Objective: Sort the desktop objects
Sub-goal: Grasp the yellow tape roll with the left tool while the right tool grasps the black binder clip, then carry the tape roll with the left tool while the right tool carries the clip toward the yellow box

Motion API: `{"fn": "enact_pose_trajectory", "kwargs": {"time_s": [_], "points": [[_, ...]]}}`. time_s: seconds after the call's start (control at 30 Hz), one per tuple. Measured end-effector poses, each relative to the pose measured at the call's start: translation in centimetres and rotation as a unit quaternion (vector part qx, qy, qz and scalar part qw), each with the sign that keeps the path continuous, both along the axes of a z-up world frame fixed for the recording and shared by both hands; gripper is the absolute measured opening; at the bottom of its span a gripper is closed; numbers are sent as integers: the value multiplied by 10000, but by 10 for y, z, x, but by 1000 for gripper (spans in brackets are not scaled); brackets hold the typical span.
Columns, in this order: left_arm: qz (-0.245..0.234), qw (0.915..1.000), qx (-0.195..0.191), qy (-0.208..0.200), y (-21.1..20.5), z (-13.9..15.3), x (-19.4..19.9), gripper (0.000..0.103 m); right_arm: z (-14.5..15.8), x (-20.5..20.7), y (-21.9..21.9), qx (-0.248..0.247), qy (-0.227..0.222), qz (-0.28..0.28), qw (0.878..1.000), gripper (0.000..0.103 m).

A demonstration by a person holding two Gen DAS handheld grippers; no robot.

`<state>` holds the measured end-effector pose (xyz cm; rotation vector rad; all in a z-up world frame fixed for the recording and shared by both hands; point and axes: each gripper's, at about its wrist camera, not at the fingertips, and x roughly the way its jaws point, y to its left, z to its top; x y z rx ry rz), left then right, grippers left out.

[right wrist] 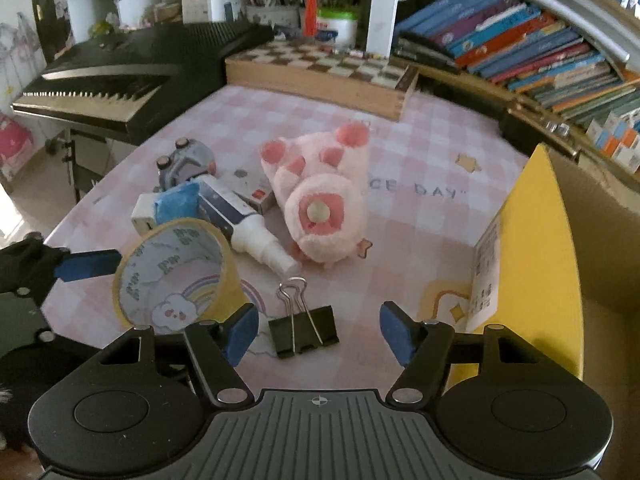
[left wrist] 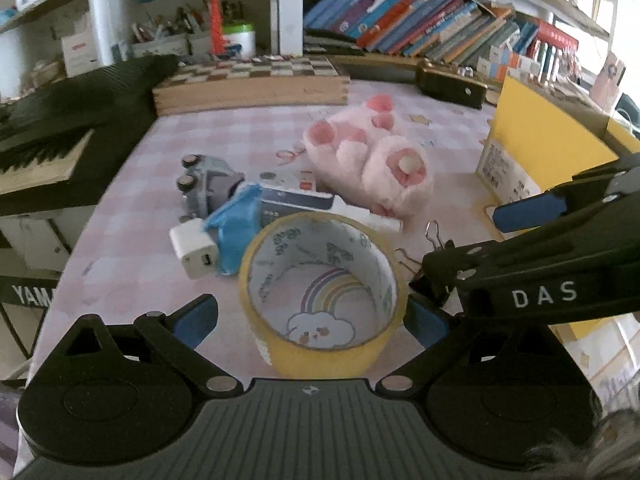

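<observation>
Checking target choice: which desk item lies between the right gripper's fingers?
The black binder clip, lying flat with its wire handles pointing away. The tape roll sits farther left, between the left gripper's fingers.

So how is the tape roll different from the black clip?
The tape roll is round, yellow and hollow, with a rainbow and cloud showing inside; the clip is black and boxy, with silver wire handles. The tape roll looks much bigger than the clip. The tape roll is between the left tool's pads; the clip is between the right tool's. Both rest on the pink checked table.
</observation>
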<state>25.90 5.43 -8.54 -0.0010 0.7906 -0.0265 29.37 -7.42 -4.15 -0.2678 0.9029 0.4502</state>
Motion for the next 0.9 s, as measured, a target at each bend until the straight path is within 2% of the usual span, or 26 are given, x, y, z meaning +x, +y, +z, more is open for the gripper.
{"fn": "enact_pose_trajectory", "kwargs": {"time_s": [0.1, 0.23, 0.33, 0.4, 0.53, 0.57, 0.6, 0.9], "points": [[-119, 9998, -134, 128, 4, -5, 2, 81, -6, 4, 1, 4, 182, 53, 9998, 67], [-2, 9996, -238, 142, 16, 0, -9, 80, -14, 8, 5, 7, 321, 157, 9994, 67], [282, 9992, -281, 33, 30, 7, -23, 80, -19, 10, 7, -8, 372, 223, 9991, 67], [545, 9975, -452, -6, 42, 12, -32, 80, -23, 10, 8, -1, 427, 235, 9988, 66], [927, 9936, -640, -85, 56, 21, -44, 80, -25, 12, 6, 126, 408, 237, 9988, 54], [973, 9930, -657, -107, 57, 23, -45, 80, -25, 13, 5, 155, 395, 215, 9989, 46], [1017, 9924, -677, -135, 59, 25, -46, 80, -24, 15, 4, 187, 382, 202, 9989, 44], [1025, 9917, -714, -317, 57, 40, -50, 80, -16, 9, 4, 469, 352, 263, 9979, 43]]}}
